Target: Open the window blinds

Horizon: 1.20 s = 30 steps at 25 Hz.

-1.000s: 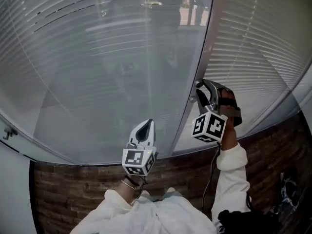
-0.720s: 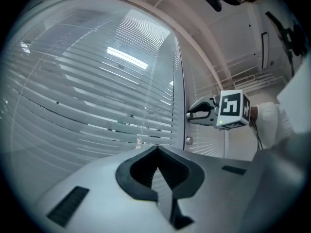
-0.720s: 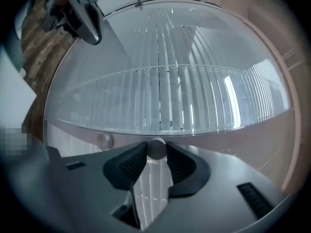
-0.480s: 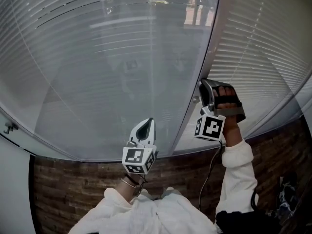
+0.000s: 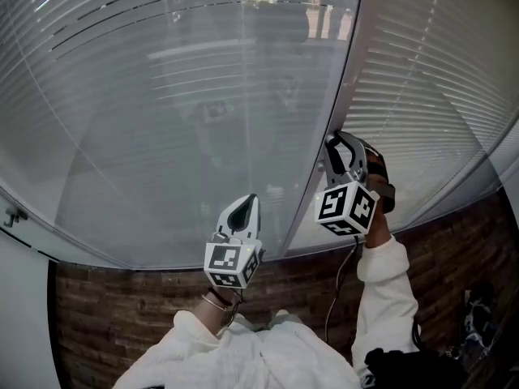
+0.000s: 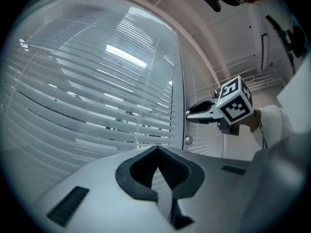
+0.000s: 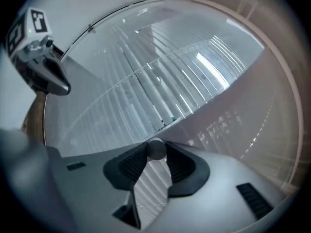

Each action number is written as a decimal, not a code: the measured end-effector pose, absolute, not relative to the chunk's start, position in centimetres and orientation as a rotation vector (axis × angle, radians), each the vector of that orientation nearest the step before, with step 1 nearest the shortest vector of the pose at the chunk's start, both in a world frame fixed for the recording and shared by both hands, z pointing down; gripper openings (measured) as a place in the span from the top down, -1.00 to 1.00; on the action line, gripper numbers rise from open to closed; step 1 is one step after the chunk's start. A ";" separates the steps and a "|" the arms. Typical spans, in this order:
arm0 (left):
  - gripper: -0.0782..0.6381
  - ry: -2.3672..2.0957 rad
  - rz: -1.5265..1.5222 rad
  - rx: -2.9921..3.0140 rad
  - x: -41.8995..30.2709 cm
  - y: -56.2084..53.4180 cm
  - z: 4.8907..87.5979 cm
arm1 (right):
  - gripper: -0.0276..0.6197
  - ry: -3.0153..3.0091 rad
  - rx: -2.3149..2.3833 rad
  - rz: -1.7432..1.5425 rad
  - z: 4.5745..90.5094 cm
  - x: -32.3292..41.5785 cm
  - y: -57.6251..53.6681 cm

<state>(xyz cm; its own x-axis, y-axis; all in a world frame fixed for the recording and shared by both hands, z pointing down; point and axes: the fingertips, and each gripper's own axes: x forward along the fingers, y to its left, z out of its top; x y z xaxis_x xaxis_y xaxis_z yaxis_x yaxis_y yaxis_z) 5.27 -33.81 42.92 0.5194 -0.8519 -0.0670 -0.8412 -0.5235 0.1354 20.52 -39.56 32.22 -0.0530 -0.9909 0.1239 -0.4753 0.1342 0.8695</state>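
Note:
The slatted blinds [image 5: 162, 96] hang behind glass, slats nearly flat against the pane. A small round silver knob [image 7: 156, 148] sits on the window frame [image 5: 342, 87] between the two panes. My right gripper [image 5: 330, 148] is at the frame, level. Its jaws have just been closing, and the pads now press on the knob from both sides. From the left gripper view the knob [image 6: 187, 140] shows just under the right gripper [image 6: 190, 114]. My left gripper [image 5: 246, 205] hangs lower left of it, shut and empty, pointing at the glass.
A second blind [image 5: 430, 79] fills the pane right of the frame. A brick wall [image 5: 122, 314] runs under the sill. A small hook [image 5: 11, 219] sticks out at the far left. A cable [image 5: 339, 298] trails from the right gripper.
The right gripper has rolled about its own axis at the knob, with its marker cube turning, and its jaws have narrowed onto the knob. The left gripper has stayed put.

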 end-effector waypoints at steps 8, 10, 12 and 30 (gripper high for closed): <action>0.79 -1.490 -0.192 2.671 5.0 -33.5 42.7 | 0.51 -2.054 1.801 -0.424 31.8 20.9 -39.4; 0.79 -1.496 -0.192 2.668 4.8 -33.5 42.7 | 0.51 -2.122 1.863 -0.339 31.8 21.1 -39.4; 0.79 -1.501 -0.192 2.666 4.6 -33.5 42.7 | 0.51 -2.174 1.915 -0.263 31.9 21.5 -39.5; 0.79 -1.543 -0.203 2.646 2.2 -33.4 42.3 | 0.51 -2.714 2.287 0.698 31.7 22.2 -39.4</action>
<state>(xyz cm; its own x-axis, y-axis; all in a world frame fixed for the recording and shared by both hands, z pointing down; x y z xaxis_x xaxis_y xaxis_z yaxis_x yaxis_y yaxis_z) 2.21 -33.41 42.27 0.4867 -0.8701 -0.0774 -0.8606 -0.4928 0.1282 22.19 -39.36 31.69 -0.1339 -0.9845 -0.1132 -0.8076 0.1746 -0.5633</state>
